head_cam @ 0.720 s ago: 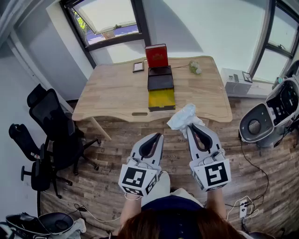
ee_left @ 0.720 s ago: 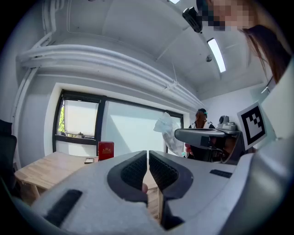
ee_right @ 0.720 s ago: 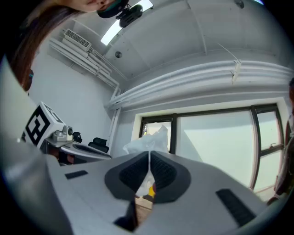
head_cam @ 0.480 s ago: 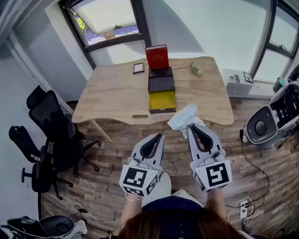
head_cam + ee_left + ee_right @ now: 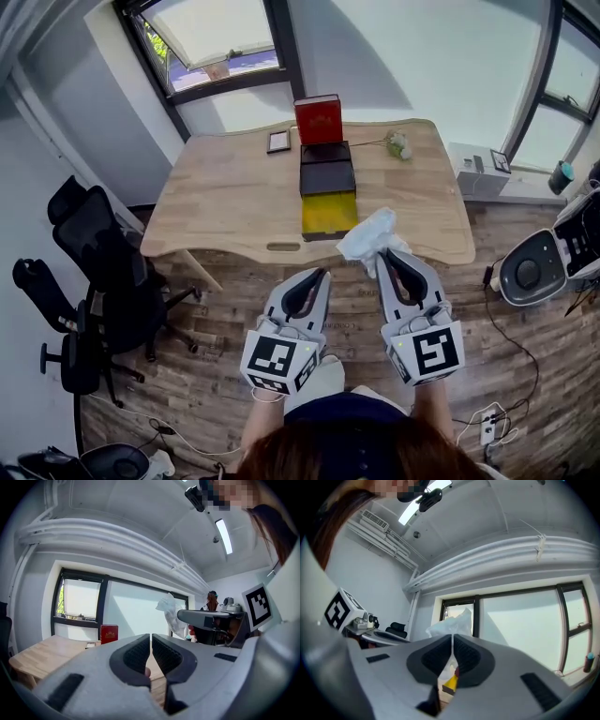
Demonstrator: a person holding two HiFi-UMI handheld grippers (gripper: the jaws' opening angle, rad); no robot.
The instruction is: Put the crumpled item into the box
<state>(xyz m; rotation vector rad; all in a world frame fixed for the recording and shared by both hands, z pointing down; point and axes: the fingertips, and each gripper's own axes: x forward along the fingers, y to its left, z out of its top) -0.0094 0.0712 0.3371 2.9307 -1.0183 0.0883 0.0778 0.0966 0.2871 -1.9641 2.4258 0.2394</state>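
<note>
Paper wad (image 5: 372, 234) pinched in right tool (image 5: 384, 255): likely light, soft, crushable; bunched edge best hold. Left tool (image 5: 317, 274) pressed together, empty. Box (image 5: 328, 214) on desk (image 5: 225, 187) ahead.

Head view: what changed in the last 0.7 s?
The person closed in on the table: it and the box slid down the view, so the crumpled item now overlaps the table's front edge beside the box. Unchanged: right tongs shut on the crumpled item, left tongs shut and empty.
</note>
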